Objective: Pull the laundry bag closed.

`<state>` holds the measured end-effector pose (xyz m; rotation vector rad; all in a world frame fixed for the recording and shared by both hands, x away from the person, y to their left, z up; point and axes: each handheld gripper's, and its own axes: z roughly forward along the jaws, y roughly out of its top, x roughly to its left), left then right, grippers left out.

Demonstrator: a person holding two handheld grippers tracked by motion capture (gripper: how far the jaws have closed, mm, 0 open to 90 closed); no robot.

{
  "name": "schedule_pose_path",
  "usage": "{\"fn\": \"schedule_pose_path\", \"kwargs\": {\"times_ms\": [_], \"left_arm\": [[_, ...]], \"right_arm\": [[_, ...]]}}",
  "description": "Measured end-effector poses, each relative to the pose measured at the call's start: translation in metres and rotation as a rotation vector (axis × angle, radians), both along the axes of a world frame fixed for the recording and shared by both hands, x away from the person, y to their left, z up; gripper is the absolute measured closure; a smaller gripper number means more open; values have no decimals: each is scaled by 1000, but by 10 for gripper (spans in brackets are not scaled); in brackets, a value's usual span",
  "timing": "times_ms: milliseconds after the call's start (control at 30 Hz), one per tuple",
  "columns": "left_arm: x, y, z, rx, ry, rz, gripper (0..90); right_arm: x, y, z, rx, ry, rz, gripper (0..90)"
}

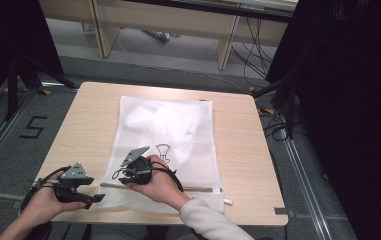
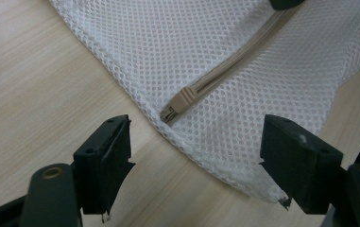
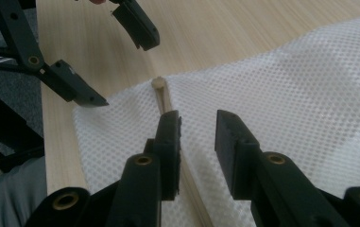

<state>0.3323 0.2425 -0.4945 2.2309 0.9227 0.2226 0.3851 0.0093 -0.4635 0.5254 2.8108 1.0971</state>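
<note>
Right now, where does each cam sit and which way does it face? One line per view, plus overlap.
High view: above the person's side, looking forward and down on the table and white mesh bag; forearms, both hands, left gripper and right gripper show.
Left gripper view: rides the left gripper, looks down past its open jaws at the bag corner and beige zipper end.
Right gripper view: rides the right gripper, looks along the zipper; the left gripper sits farther off.
Shared: both gripper views catch the zipper end.
</note>
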Motion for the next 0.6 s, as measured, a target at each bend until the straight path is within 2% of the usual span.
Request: {"fn": "schedule_pose_path", "kwargs": {"times_ms": [200,233,600], "left_arm": [[-2,1,0,10,-3,11,250],[-2,1,0,8,-4,11,250],[-4,3,0,-4,3,20,250]], "right_arm": [[2,15,-3,-6,11,32,729],[3,20,-5,-8,-4,56,730],[3,42,-12,-21,33,63,743]]}}
